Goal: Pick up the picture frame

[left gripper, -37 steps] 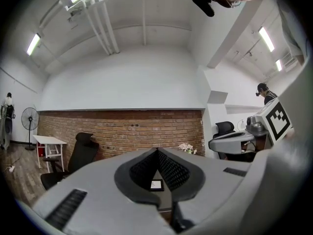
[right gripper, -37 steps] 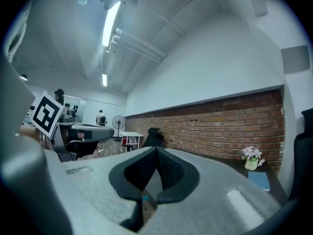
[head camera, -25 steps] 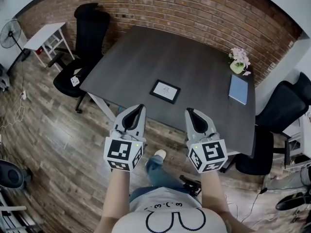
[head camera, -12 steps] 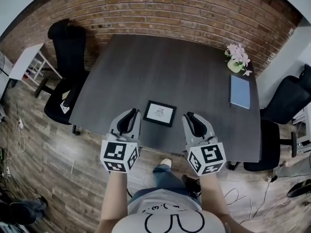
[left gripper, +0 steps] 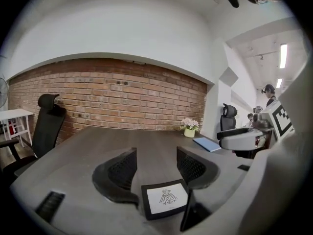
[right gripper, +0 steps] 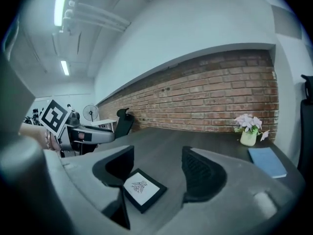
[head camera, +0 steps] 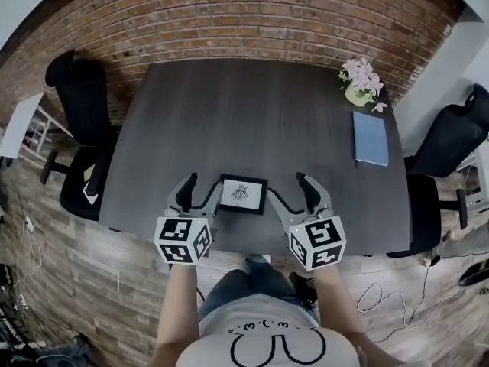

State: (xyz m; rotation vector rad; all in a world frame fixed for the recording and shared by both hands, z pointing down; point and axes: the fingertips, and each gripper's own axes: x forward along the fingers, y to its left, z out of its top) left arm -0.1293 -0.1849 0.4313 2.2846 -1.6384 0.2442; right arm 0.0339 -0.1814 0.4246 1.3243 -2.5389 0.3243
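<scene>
The picture frame (head camera: 243,194), black-edged with a white print, lies flat near the front edge of the dark table (head camera: 252,113). My left gripper (head camera: 200,190) is just left of it and my right gripper (head camera: 288,191) just right of it, both low over the table. Both have just been opening and now stand open, with no pad touching anything. In the left gripper view the frame (left gripper: 165,198) lies low by the right-hand jaw of the left gripper (left gripper: 156,161). In the right gripper view the frame (right gripper: 142,189) lies by the left-hand jaw of the right gripper (right gripper: 157,161).
A pot of pink flowers (head camera: 359,84) and a blue notebook (head camera: 370,138) sit at the table's far right. Black office chairs stand to the left (head camera: 80,102) and right (head camera: 451,136). A brick wall (head camera: 252,14) runs behind the table.
Both grippers have come forward and down over the table's front edge to either side of the frame. Their jaws, shut before, now stand open.
</scene>
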